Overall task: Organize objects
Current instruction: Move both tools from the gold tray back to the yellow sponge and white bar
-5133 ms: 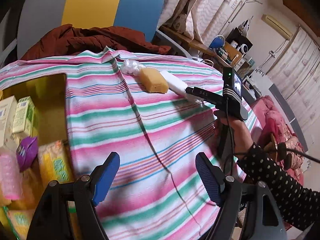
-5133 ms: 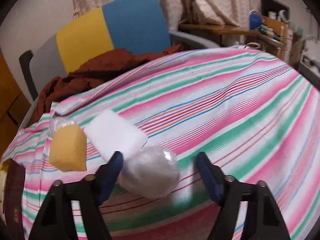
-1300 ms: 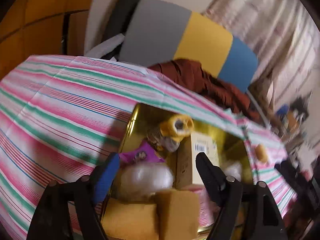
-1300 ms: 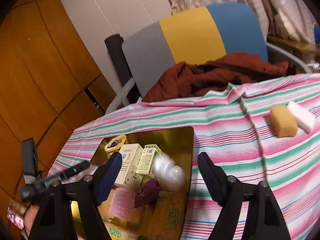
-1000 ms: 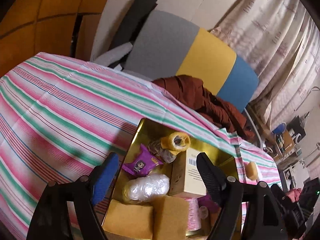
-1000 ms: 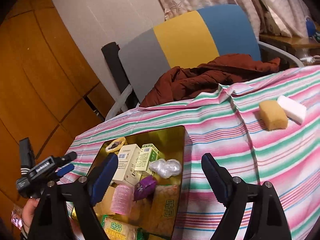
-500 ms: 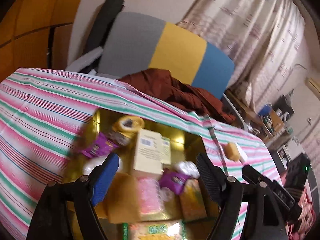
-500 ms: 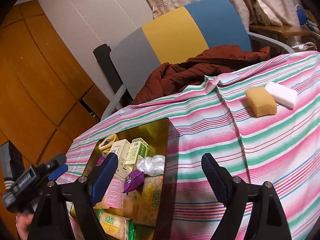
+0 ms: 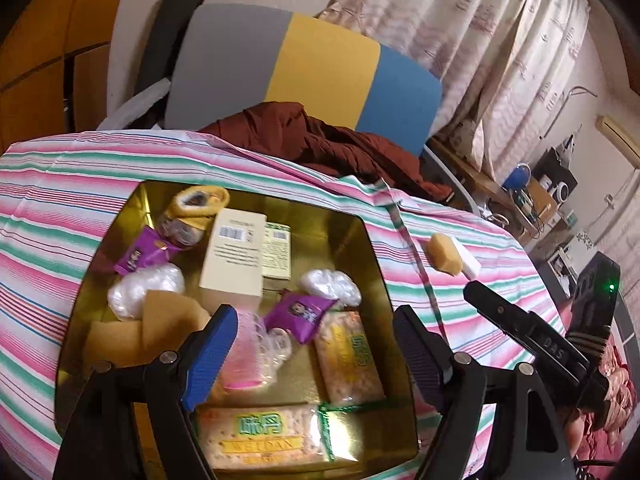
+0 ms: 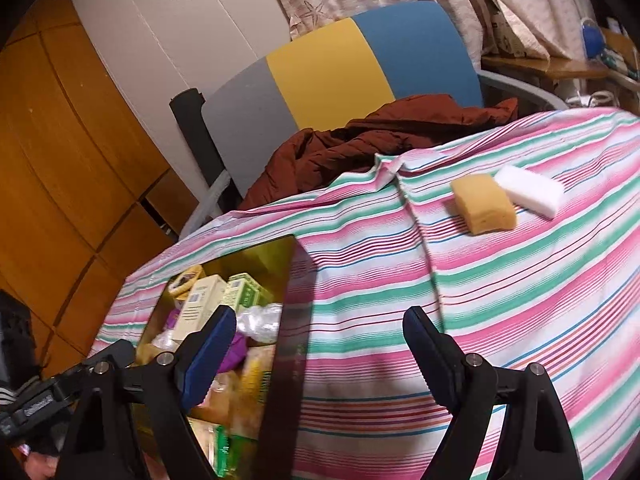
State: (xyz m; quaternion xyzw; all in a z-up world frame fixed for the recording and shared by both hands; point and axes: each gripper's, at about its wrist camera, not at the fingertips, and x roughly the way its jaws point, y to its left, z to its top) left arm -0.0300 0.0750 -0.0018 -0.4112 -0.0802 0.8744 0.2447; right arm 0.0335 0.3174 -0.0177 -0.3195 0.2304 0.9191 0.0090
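1. Gold tin (image 9: 372, 248) – shallow, shiny, rounded corners – sits on the striped cloth (image 9: 60, 216) right under the left gripper (image 9: 314, 354), whose jaws are spread w/ nothing between them.
2. Counted inside, left view: 2 cracker packs (image 9: 348, 354), 2 purple sachets (image 9: 298, 314), 2 clear plastic wads (image 9: 330, 286), 2 cartons (image 9: 236, 256), 1 pink roller (image 9: 244, 364); tan pieces at the near-left corner – number unclear.
3. Right gripper (image 10: 316, 356) hangs over the cloth just right of the tin's edge, jaws wide apart, empty.
4. Farther back, outside the tin: 1 yellow sponge (image 10: 482, 204) touching 1 white sponge (image 10: 528, 190).
5. Beyond the table: brown jacket (image 10: 380, 140) on a grey-yellow-blue chair (image 10: 344, 68).
6. Vs. approx 5 s ago: the wad then between the right jaws near the sponges now lies in the tin; the right gripper has shifted from over the tin onto bare cloth in the last sec.
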